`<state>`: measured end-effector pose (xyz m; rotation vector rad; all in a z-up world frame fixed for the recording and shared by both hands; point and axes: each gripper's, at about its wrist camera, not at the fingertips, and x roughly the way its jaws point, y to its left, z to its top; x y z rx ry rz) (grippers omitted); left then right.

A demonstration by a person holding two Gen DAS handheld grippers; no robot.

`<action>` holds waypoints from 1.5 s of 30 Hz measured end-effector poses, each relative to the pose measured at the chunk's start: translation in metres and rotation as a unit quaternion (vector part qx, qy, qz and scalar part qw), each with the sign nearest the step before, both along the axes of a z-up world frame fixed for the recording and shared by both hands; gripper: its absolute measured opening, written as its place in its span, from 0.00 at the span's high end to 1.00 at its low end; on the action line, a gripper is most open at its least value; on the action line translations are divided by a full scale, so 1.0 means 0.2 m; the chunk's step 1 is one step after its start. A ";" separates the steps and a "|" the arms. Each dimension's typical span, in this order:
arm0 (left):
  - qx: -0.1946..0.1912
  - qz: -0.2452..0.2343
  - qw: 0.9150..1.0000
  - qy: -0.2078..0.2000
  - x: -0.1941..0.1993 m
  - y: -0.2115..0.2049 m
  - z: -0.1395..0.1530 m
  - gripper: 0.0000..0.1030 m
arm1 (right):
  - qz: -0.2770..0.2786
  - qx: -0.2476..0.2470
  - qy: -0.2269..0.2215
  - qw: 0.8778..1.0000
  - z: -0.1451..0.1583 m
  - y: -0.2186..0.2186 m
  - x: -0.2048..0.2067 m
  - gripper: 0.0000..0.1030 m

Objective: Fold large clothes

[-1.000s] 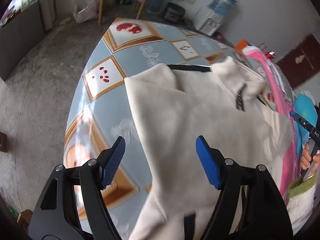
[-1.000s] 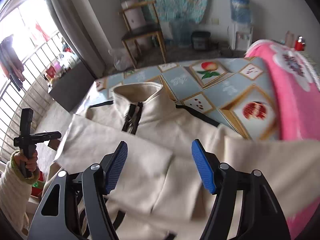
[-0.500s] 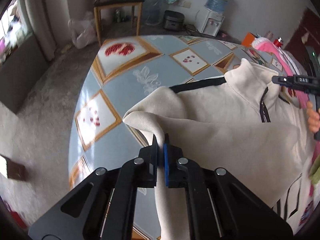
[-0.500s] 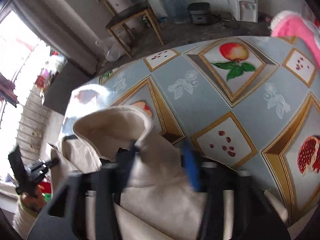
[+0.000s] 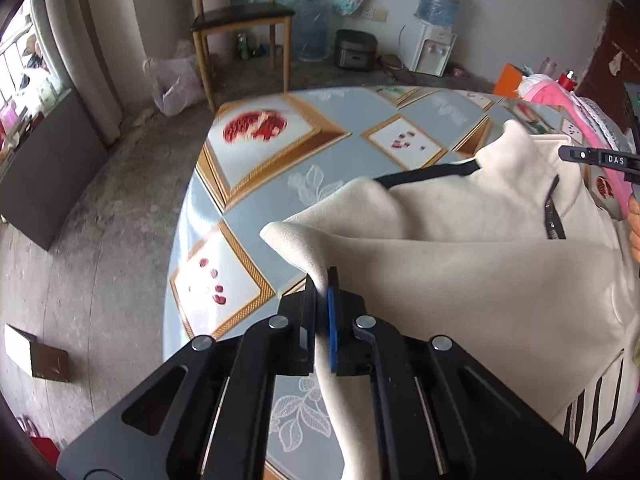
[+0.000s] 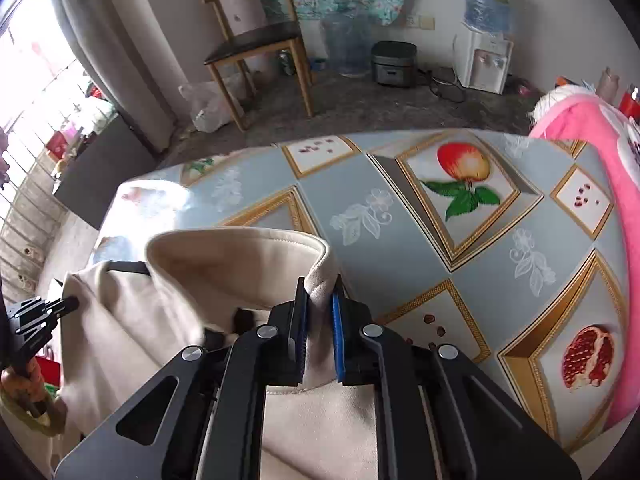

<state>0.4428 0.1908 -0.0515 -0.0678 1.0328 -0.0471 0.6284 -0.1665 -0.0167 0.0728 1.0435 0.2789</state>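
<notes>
A cream zip-neck sweatshirt (image 5: pixel 472 264) with black trim lies on the table with a fruit-print cloth (image 5: pixel 328 152). My left gripper (image 5: pixel 320 284) is shut on a folded edge of the sweatshirt at its left side, lifting the cloth a little. My right gripper (image 6: pixel 320 292) is shut on the right side of the stand-up collar (image 6: pixel 240 256) of the same sweatshirt (image 6: pixel 132 320). The right gripper's tip also shows in the left wrist view (image 5: pixel 596 158) near the collar. The left gripper shows at the left edge of the right wrist view (image 6: pixel 36 316).
A pink garment (image 6: pixel 592 144) lies on the table's right side and shows in the left wrist view (image 5: pixel 560 96). Beyond the table are a wooden chair (image 6: pixel 256 48), a water dispenser (image 6: pixel 484 60) and a plastic bag (image 5: pixel 172 84) on the floor. A brown box (image 5: pixel 36 356) lies on the floor at left.
Both grippers were open above the sweatshirt a second ago. The left one has shut on its folded left edge; the right one has moved to the collar and shut on it.
</notes>
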 end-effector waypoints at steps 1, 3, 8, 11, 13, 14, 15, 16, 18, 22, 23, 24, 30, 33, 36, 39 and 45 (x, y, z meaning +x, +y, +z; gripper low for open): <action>-0.008 0.006 1.000 0.002 0.00 0.01 -0.01 0.94 | -0.007 0.007 0.004 1.000 -0.01 -0.02 0.01 0.87; -0.019 0.019 1.000 0.005 0.00 0.03 0.00 0.90 | -0.020 0.045 0.014 0.999 0.02 -0.08 0.01 0.78; -0.009 0.047 0.999 -0.008 -0.07 0.05 0.10 0.68 | -0.041 0.074 -0.022 0.996 0.23 -0.27 -0.12 0.43; 0.014 0.041 0.999 -0.018 -0.15 0.01 0.19 0.56 | -0.049 0.068 -0.039 0.996 0.38 -0.43 -0.30 0.35; 0.033 0.025 0.999 -0.030 -0.23 -0.05 0.25 0.48 | -0.063 0.067 -0.049 0.995 0.46 -0.57 -0.46 0.30; 0.039 0.018 0.999 -0.033 -0.26 -0.08 0.28 0.41 | -0.074 0.064 -0.052 0.994 0.49 -0.63 -0.54 0.27; 0.042 0.011 0.998 -0.034 -0.30 -0.11 0.30 0.39 | -0.086 0.059 -0.052 0.993 0.51 -0.70 -0.61 0.26; 0.042 0.000 0.998 -0.036 -0.33 -0.16 0.32 0.36 | -0.100 0.056 -0.052 0.992 0.53 -0.79 -0.71 0.24; 0.039 -0.020 0.998 -0.036 -0.39 -0.25 0.35 0.29 | -0.125 0.052 -0.053 0.989 0.55 -0.93 -0.88 0.23; 0.043 -0.053 0.997 -0.030 -0.45 -0.45 0.33 0.20 | -0.201 0.069 -0.042 0.976 0.50 -1.27 -1.24 0.23; 0.044 -0.059 0.997 -0.026 -0.45 -0.51 0.30 0.19 | -0.220 0.076 -0.036 0.972 0.47 -1.34 -1.29 0.23; 0.044 -0.066 0.997 -0.018 -0.45 -0.56 0.27 0.18 | -0.240 0.081 -0.028 0.967 0.44 -1.42 -1.36 0.23; 0.059 -0.072 0.996 0.001 -0.37 -0.78 0.07 0.18 | -0.365 0.121 -0.013 0.923 0.26 -1.88 -1.62 0.23; 0.059 -0.058 0.996 0.020 -0.31 -0.81 -0.02 0.18 | -0.414 0.182 -0.015 0.892 0.16 -2.11 -1.66 0.23; 0.047 -0.045 0.998 0.023 -0.27 -0.80 -0.06 0.17 | -0.441 0.216 -0.019 0.871 0.08 -2.28 -1.65 0.29; 0.043 -0.047 0.998 0.024 -0.26 -0.79 -0.07 0.13 | -0.469 0.217 -0.015 0.856 0.02 -2.39 -1.57 0.37; 0.041 -0.069 0.997 0.020 -0.26 -0.78 -0.09 0.07 | -0.504 0.219 -0.002 0.835 -0.14 -2.53 -1.45 0.58</action>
